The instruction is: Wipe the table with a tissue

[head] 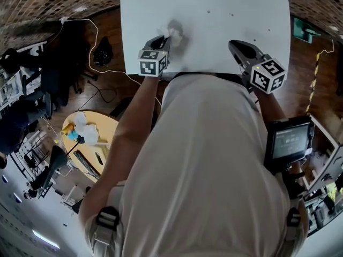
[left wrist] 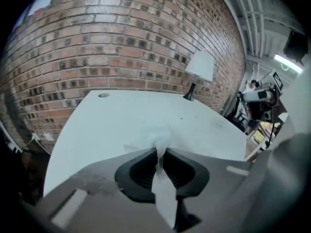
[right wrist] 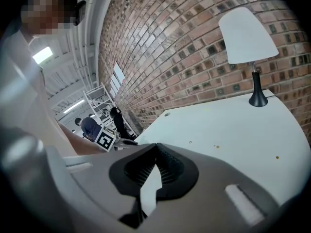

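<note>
Head view, left side: a round yellow table (head: 107,126) stood on the wooden floor with small items on it that were too small to identify. A thin white cable (head: 97,32) looped across the floor beside the white table (head: 214,20).

Left gripper (head: 167,38): it was over the near part of the white table, left of centre, with its marker cube (head: 153,63) toward the person. In the left gripper view, the left gripper (left wrist: 161,151) had its jaws clamped on the tissue (left wrist: 163,193). A strip of paper ran back between the pads. The rest bunched just beyond the tips, down on the tabletop (left wrist: 112,125). In the head view the tissue (head: 175,30) was a blurred pale wad on the table surface at the jaw tips.

Behind it were a brick wall (left wrist: 121,42) and a white-shaded lamp (left wrist: 200,67) on the table's far right corner.

Right gripper (head: 233,45): it was over the near edge of the table, right of centre and well apart from the tissue. In the right gripper view, the right gripper (right wrist: 155,145) had its jaw tips together and nothing projecting beyond them. A pale wedge showed between the pads further back. I could not tell whether this was paper or the table behind.

The same lamp (right wrist: 245,30) stood at upper right in the right gripper view.

Head view, far right: a dark screen (head: 289,138) sat beside the person.
</note>
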The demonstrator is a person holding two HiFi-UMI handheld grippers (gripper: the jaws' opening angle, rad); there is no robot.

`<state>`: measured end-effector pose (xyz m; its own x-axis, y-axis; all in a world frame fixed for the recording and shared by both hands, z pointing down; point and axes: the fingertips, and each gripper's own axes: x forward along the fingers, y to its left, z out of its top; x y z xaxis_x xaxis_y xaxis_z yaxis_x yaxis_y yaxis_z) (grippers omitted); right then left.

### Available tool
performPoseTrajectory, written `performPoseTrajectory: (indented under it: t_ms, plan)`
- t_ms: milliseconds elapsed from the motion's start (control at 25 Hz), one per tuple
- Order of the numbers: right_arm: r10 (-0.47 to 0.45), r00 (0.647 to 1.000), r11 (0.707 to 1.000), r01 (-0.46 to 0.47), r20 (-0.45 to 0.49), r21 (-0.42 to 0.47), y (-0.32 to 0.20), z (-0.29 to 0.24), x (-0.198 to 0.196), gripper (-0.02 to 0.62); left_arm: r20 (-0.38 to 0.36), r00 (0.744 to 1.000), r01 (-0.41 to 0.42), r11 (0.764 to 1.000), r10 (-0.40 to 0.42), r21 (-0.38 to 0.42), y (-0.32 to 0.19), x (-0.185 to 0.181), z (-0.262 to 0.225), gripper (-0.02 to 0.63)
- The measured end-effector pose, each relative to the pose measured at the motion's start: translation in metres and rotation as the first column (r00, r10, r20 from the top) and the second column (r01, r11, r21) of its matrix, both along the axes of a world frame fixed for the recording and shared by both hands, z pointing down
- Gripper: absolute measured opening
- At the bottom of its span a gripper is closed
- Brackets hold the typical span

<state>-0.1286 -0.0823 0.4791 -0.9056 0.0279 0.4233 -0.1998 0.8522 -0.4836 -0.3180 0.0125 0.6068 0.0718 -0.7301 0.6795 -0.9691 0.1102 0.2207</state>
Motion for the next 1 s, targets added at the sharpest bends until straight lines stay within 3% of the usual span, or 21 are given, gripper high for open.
performPoseTrajectory:
  t_ms: [80, 160, 640, 1000]
  plan:
    - [-0.005, 1.000, 1.000, 0.005, 0.004, -0.003, 0.003, 0.000, -0.001, 0.008, -0.024, 0.996, 0.086, 0.995, -0.085, 0.040, 0.011, -0.011, -0.008, 0.048]
    - [-0.005, 1.000, 1.000, 0.005, 0.006, -0.004, 0.003, 0.000, -0.001, 0.008, -0.034, 0.993, 0.114, 0.991, -0.112, 0.067, 0.019, -0.013, -0.013, 0.048]
    - [0.039, 0.999, 0.999, -0.039, 0.020, 0.001, -0.020, -0.001, 0.017, 0.008, -0.064, 0.998, 0.015, 0.991, -0.007, 0.130, -0.024, 0.026, -0.027, 0.048]
    - [0.083, 0.996, 0.997, -0.083, 0.023, -0.002, -0.041, -0.007, 0.049, 0.008, -0.040, 0.997, -0.063, 0.994, 0.066, 0.087, -0.078, 0.057, -0.020, 0.049]
